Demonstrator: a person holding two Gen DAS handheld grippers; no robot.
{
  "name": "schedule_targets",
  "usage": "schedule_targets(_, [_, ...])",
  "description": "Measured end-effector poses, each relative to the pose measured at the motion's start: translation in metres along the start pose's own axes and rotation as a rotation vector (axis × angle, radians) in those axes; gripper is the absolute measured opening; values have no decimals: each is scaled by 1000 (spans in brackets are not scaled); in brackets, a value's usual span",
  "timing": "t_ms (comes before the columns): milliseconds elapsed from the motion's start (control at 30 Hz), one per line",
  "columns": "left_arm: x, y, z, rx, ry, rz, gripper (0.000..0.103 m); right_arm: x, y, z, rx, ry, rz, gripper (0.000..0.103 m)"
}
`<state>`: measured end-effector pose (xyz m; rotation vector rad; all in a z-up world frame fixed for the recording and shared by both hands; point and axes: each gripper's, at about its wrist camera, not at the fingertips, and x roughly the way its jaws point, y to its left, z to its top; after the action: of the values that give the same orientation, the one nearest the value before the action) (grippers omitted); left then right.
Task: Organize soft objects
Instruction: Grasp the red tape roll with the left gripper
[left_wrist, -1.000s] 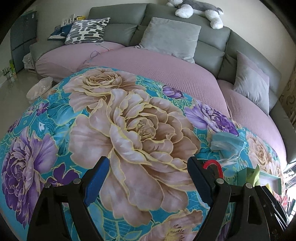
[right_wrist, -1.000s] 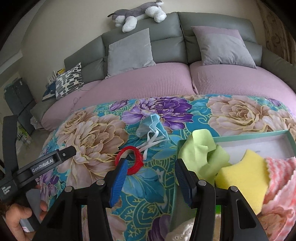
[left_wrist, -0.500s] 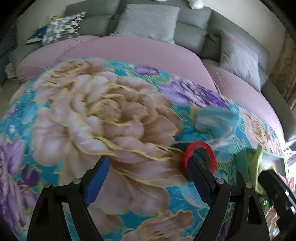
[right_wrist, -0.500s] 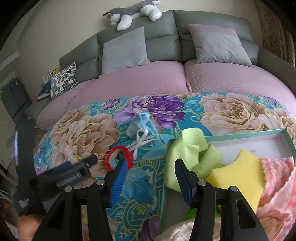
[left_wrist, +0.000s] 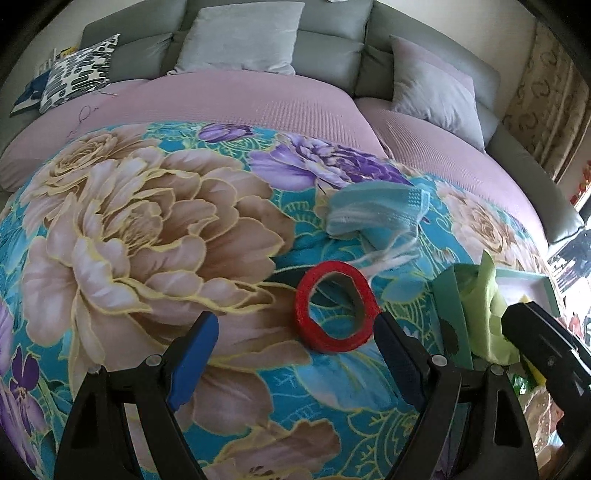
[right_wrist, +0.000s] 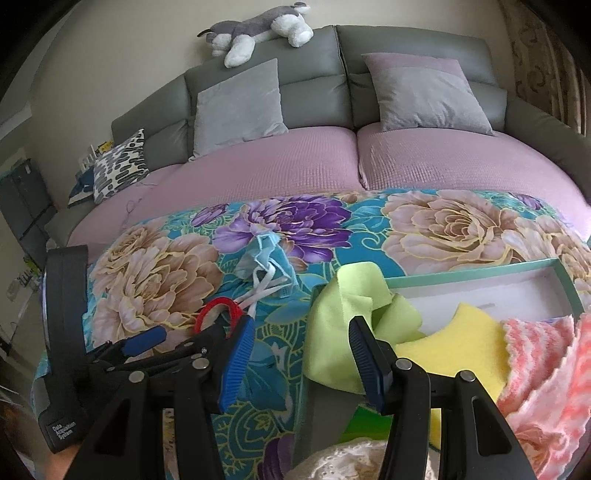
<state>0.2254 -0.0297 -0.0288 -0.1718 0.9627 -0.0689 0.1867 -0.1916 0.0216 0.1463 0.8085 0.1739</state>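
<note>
I find the red ring (left_wrist: 335, 307) lying flat on the floral blanket (left_wrist: 155, 236), just ahead of my left gripper (left_wrist: 295, 354) and toward its right-hand finger (left_wrist: 397, 360), whose tip sits at the ring's near right edge; whether it touches the ring I cannot tell from this angle. The left gripper's jaws stand wide apart with nothing between the pads. Beyond the ring, farther from that gripper, a crumpled blue face mask (left_wrist: 373, 212) rests on the blanket, its white ear loops trailing back to the ring's far edge.

To the right of the left gripper stands the teal-rimmed box (right_wrist: 480, 275). A lime-green cloth (right_wrist: 354, 325) hangs over its near left corner, directly ahead of my right gripper (right_wrist: 299, 354). Inside the box, right of that gripper, lie a yellow sponge (right_wrist: 461, 343) and a pink knitted cloth (right_wrist: 546, 362). The right gripper's jaws are apart and hold nothing; its right finger overlaps the green cloth in the view, contact not confirmed.

In the right wrist view the left gripper appears low at left, reaching toward the ring.

Behind the blanket are the mauve seat cushions (right_wrist: 288, 166) of a grey sofa (right_wrist: 314, 96), with a plush dog (right_wrist: 255, 27) on its back.
</note>
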Motion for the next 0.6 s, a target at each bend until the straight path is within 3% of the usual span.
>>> schedule_targets(400, [12,-14,-6,54,15,24,86,-2,-8,0,6,-3,-15,57])
schedule_targets(600, [11,-16,-5,65,9,5,74,-2,-9,0,7,-4,-15,57])
